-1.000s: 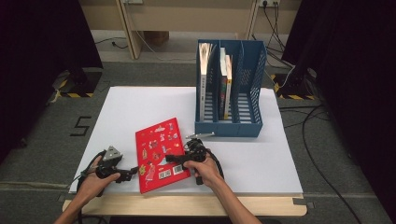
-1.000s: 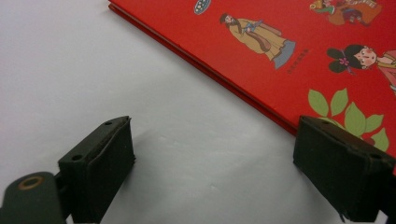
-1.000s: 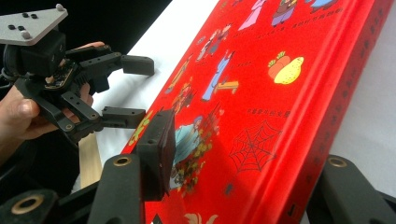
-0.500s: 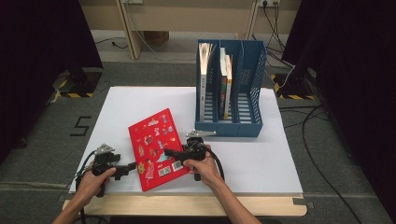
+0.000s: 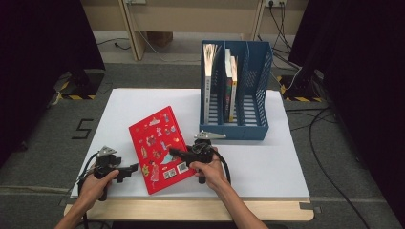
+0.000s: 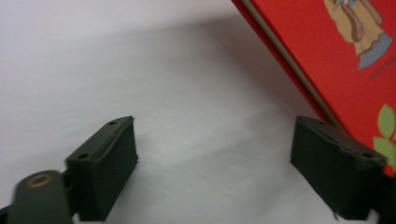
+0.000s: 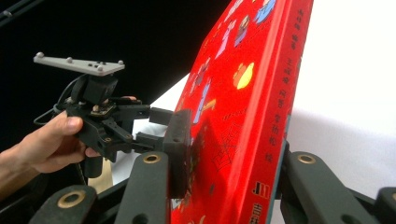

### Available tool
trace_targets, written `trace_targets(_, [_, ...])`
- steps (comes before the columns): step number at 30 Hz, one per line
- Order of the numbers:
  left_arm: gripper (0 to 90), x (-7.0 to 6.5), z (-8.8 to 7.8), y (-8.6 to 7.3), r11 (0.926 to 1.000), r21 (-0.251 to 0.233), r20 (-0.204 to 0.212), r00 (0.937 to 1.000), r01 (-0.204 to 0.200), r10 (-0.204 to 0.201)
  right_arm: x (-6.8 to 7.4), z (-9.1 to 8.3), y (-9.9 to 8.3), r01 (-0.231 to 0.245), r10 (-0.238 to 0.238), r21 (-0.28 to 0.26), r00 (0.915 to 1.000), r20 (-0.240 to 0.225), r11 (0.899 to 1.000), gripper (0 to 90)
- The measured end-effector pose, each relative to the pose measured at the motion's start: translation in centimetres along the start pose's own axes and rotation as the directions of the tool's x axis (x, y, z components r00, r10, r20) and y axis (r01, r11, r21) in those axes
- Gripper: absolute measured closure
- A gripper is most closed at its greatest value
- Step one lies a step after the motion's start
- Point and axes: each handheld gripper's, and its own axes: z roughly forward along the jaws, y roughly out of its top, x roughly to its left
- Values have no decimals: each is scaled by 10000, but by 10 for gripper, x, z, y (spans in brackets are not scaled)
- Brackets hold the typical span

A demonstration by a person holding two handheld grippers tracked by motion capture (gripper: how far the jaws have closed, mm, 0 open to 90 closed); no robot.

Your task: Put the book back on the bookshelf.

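Red book (image 5: 160, 148) clamped in right gripper (image 5: 179, 155), jaws just closing on it.
Lies slanting, long side toward file rack (image 5: 239, 90); left gripper (image 5: 129, 170) low beside it, jaws apart.

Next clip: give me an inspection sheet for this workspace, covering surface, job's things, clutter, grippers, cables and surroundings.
Surface: white table, wooden front edge.
Job's things: red book, one long edge lifted; blue rack behind it, holding upright books.
Clutter: nothing seen.
Grippers: right gripper has just been closing, fingers pressing on the red book at its spine edge; left gripper open, has just been closing, only table between its fingers, beside the book's other edge.
Cables: one trails from each gripper; more on the floor at right.
Surroundings: grey carpet, dark curtains, wooden furniture legs behind.
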Motion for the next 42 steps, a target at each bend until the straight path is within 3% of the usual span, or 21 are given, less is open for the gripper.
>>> trace_targets(3, [152, -3, 1, 1, 9998, -63, -116, 9997, -209, 209, 2, -1, 1, 11, -14, -205, 9999, -171, 9998, 669])
trace_targets(4, [154, -5, 0, 2, 9997, -220, -114, 9999, -77, 75, 2, -1, 1, 24, -29, -281, 9999, -170, 9996, 675])
trace_targets(9, [289, -12, -3, 8, 9984, -553, -19, 10000, -76, 75, 4, -7, 7, 294, -313, -677, 9991, -271, 9973, 702])
trace_targets(13, [320, -9, -6, 11, 9955, -806, 383, 9982, 493, -464, 10, -10, 15, 800, -845, -1089, 9957, -376, 9908, 729])
trace_targets(16, [245, -4, -8, 13, 9916, -954, 581, 9949, 876, -823, 18, -11, 20, 1438, -1472, -1295, 9890, -166, 9811, 733])
trace_targets(19, [207, 0, -3, 21, 9881, -1022, 868, 9905, 1150, -1063, 24, -12, 24, 2207, -2215, -1549, 9751, 126, 9630, 736])
trace_targets(23, [153, -1, 3, 26, 9881, -1034, 1081, 9888, 1143, -1030, 25, -18, 27, 3029, -2996, -1701, 9530, 449, 9377, 734])
trace_targets(25, [147, -3, 3, 25, 9882, -1055, 1098, 9890, 1109, -993, 24, -21, 26, 3104, -3081, -1616, 9505, 397, 9368, 731])
trace_targets(29, [148, -5, 5, 23, 9898, -985, 1127, 9894, 1032, -919, 25, -33, 23, 3593, -3568, -1225, 9332, 428, 9251, 716])
trace_targets(35, [148, -11, 10, 20, 9934, -830, 1240, 9899, 788, -681, 26, -49, 13, 3947, -3928, -1068, 9188, 393, 9126, 714])
trace_targets(39, [148, -16, 13, 19, 9949, -747, 1466, 9876, 684, -569, 34, -53, 10, 4492, -4477, -974, 8934, 376, 8881, 714])
trace_targets(42, [148, -18, 11, 19, 9931, -836, 1546, 9856, 823, -686, 38, -58, 5, 4841, -4828, -949, 8749, 374, 8699, 717])
